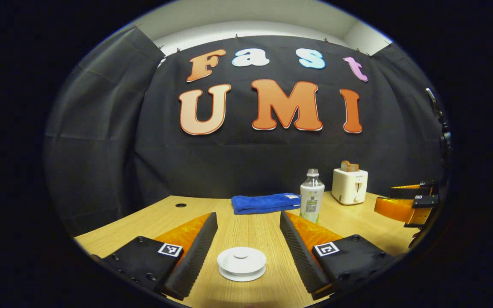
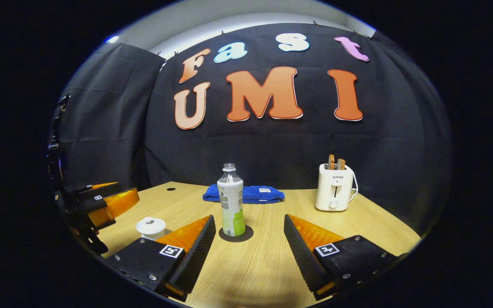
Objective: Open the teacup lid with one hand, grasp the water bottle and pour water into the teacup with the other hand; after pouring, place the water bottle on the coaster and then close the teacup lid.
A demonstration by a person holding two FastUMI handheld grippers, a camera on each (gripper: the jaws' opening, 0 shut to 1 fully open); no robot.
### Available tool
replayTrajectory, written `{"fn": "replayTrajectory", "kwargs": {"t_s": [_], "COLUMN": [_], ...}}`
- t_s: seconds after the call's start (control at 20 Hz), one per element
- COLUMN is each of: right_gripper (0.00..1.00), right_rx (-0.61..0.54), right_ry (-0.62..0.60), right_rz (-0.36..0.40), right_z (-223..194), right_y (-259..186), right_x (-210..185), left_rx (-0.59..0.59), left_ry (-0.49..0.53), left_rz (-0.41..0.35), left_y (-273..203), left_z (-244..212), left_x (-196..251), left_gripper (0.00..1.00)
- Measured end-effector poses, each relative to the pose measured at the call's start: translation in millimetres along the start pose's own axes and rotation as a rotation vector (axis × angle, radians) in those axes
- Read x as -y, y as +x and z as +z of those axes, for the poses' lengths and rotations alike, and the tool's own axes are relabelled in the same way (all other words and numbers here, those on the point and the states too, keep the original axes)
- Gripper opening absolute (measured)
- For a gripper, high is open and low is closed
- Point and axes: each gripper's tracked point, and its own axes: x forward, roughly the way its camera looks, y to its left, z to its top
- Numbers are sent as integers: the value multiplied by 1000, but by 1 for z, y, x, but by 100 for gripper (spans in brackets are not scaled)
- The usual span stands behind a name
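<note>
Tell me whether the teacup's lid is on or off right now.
On. The white lid sits flat on the teacup, knob up, between the left gripper's open jaws, which are not touching it.

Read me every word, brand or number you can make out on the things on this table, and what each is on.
"SUPOR": on the front of the toaster.
Water bottle label: print and code too small to read.
Blue towel tag: too small to read.
</note>
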Motion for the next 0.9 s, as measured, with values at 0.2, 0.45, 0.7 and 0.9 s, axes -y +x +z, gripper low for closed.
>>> {"fn": "replayTrajectory", "kwargs": {"t_s": [0.2, 0.45, 0.7, 0.9], "right_gripper": [96, 96, 96, 96], "right_rx": [36, 56, 82, 96], "right_ry": [-5, -27, -22, -31], "right_rz": [-3, -23, -9, -20], "right_z": [11, 11, 16, 19], "right_y": [-4, -3, -3, -4], "right_x": [0, 4, -1, 3], "left_rx": [52, 60, 99, 118], "left_ry": [-38, -83, -17, -6], "left_rz": [3, 0, 43, 78], "left_y": [-13, -19, -31, -38], "left_z": [25, 26, 39, 41], "left_x": [1, -4, -16, -30], "left_gripper": [96, 94, 95, 95]}}
